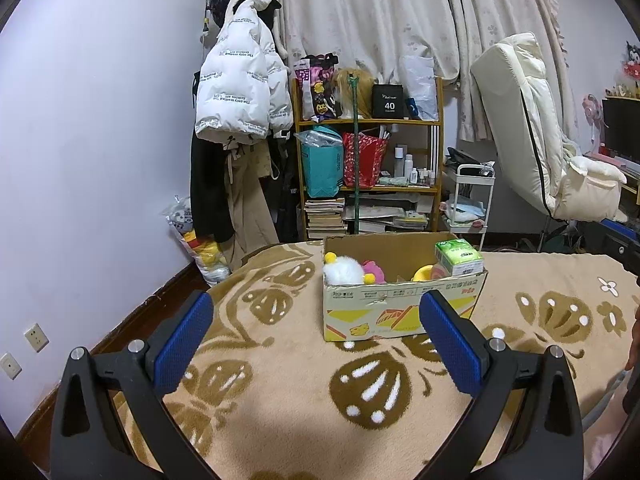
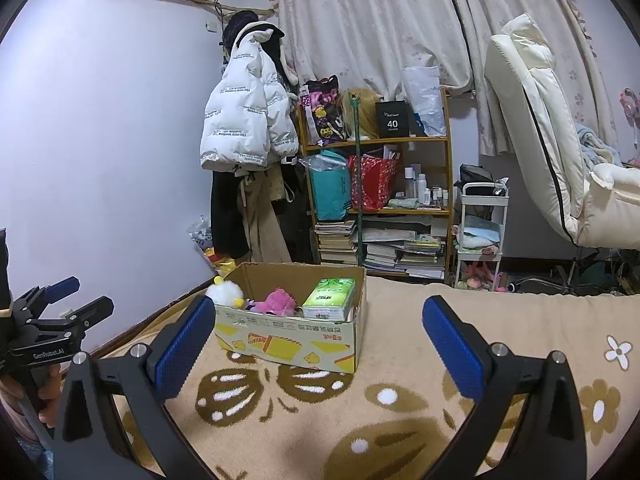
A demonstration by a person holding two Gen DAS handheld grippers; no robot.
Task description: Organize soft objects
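Note:
A cardboard box (image 1: 400, 312) stands on a beige and brown blanket (image 1: 304, 408). In it lie a white plush toy (image 1: 344, 270), a pink plush toy (image 1: 374, 270), a yellow item (image 1: 423, 273) and a green tissue pack (image 1: 459, 258). My left gripper (image 1: 316, 320) is open and empty, held in front of the box. In the right wrist view the box (image 2: 292, 340), white plush (image 2: 225, 292), pink plush (image 2: 276, 302) and tissue pack (image 2: 328, 298) show ahead and left. My right gripper (image 2: 318, 320) is open and empty. The left gripper (image 2: 68, 300) shows at the far left.
A wooden shelf (image 1: 368, 160) with bags, books and bottles stands behind the bed. Coats (image 1: 240, 92) hang on the wall at the left. A white cart (image 1: 472, 204) and a cream recliner chair (image 1: 548, 140) stand at the right. A bag of toys (image 1: 200, 240) sits on the floor.

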